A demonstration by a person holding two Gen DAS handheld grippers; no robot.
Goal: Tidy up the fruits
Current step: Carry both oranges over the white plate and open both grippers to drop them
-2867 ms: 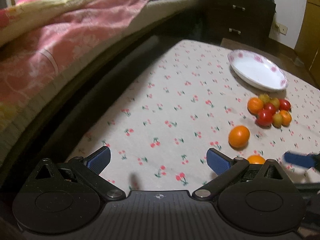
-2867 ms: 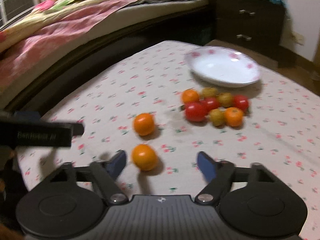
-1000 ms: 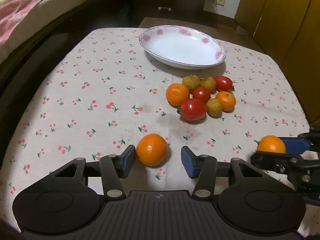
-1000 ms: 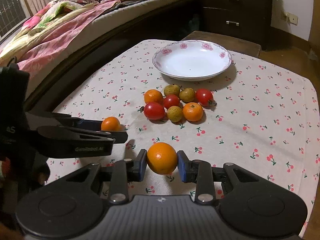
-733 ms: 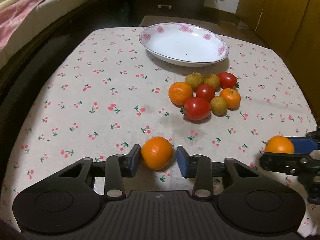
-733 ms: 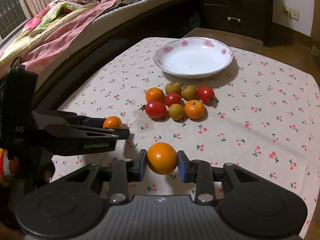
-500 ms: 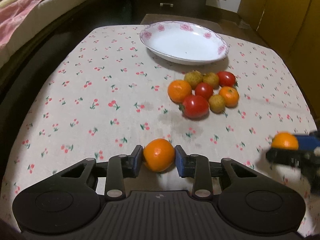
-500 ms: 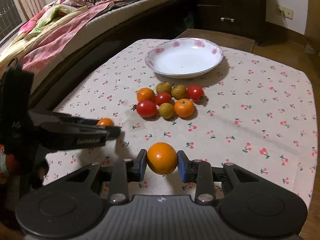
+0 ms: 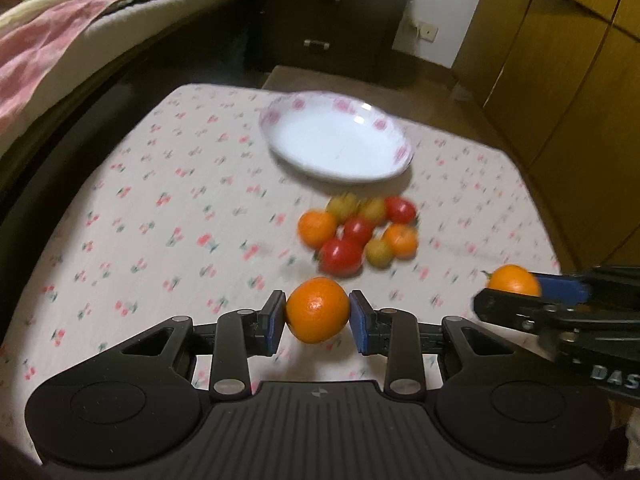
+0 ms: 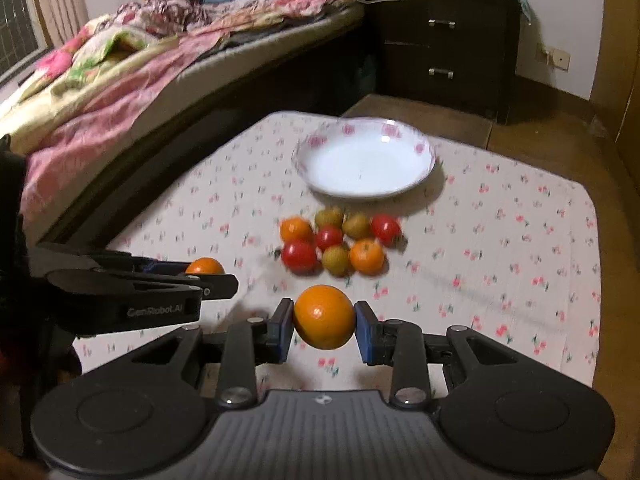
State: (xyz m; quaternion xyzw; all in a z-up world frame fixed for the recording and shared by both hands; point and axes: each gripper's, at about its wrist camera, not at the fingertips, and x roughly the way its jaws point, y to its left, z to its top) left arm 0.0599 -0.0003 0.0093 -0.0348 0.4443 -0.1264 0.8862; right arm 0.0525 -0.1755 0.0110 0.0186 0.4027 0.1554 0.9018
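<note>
On the cherry-print tablecloth (image 9: 168, 184) beside the bed, your left gripper (image 9: 318, 312) and right gripper (image 10: 325, 318) each clamp an orange above the cloth, with the empty plate (image 10: 426, 168) straight ahead beyond the fruit pile (image 10: 336, 242).

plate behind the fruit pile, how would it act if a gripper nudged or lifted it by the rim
The plate looks like glazed ceramic, so probably stiff, breakable and slick against the pads. It sits flat and wide on the tablecloth, so a nudge would likely slide it or drag the cloth, not tip it. Lifted by one rim, it would probably sag and slip.
</note>
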